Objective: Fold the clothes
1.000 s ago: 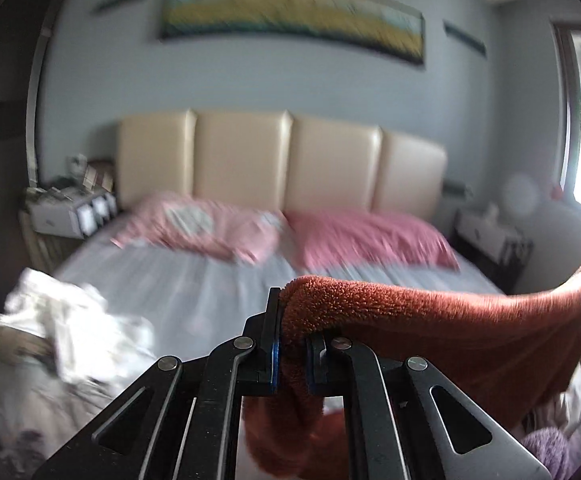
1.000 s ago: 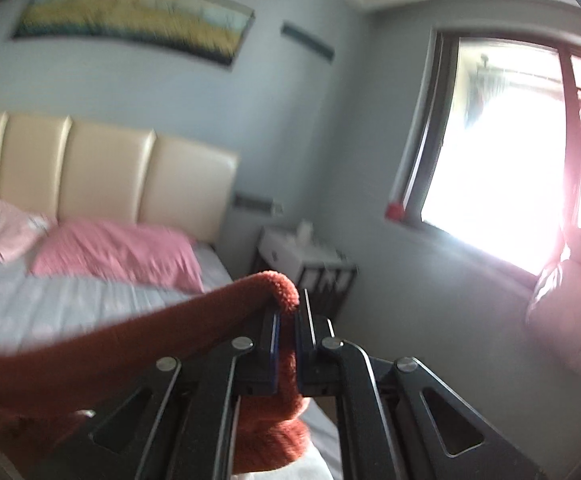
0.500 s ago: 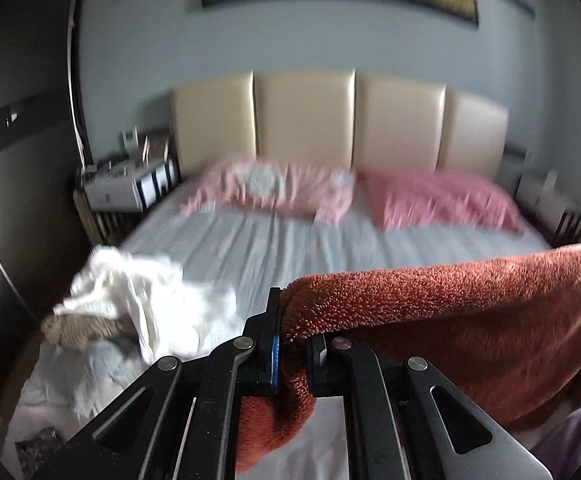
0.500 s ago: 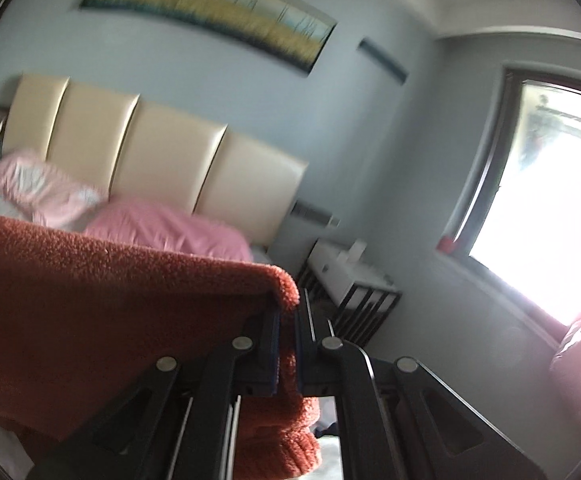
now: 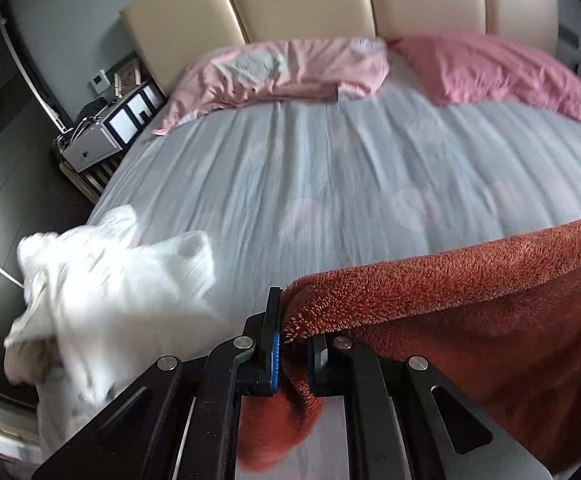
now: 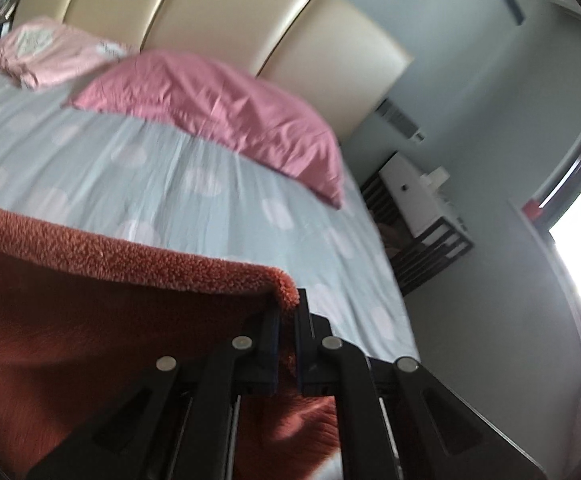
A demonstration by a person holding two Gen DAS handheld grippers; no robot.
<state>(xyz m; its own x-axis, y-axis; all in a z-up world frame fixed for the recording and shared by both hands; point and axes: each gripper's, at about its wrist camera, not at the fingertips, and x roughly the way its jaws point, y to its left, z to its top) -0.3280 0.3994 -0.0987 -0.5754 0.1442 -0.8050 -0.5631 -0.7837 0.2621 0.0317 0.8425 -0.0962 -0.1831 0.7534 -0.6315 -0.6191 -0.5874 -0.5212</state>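
A rust-red fleece garment (image 5: 470, 300) hangs stretched between my two grippers above the foot of the bed. My left gripper (image 5: 292, 332) is shut on its left top corner. My right gripper (image 6: 286, 320) is shut on its right top corner, and the garment (image 6: 90, 312) spreads to the left and down from there. The garment's lower part hangs below both views and is hidden. A crumpled pile of white clothes (image 5: 102, 292) lies on the bed's near left side.
The bed (image 5: 330, 168) has a pale grey sheet with faint pink dots. Two pink pillows (image 5: 282, 68) (image 6: 218, 112) lie at the cream headboard (image 5: 310, 4). A nightstand (image 5: 106, 136) stands on the left, another (image 6: 418, 208) on the right by the window.
Both grippers have tilted down toward the bed, still holding the red garment. The wall picture has left the views and the mattress now fills them.
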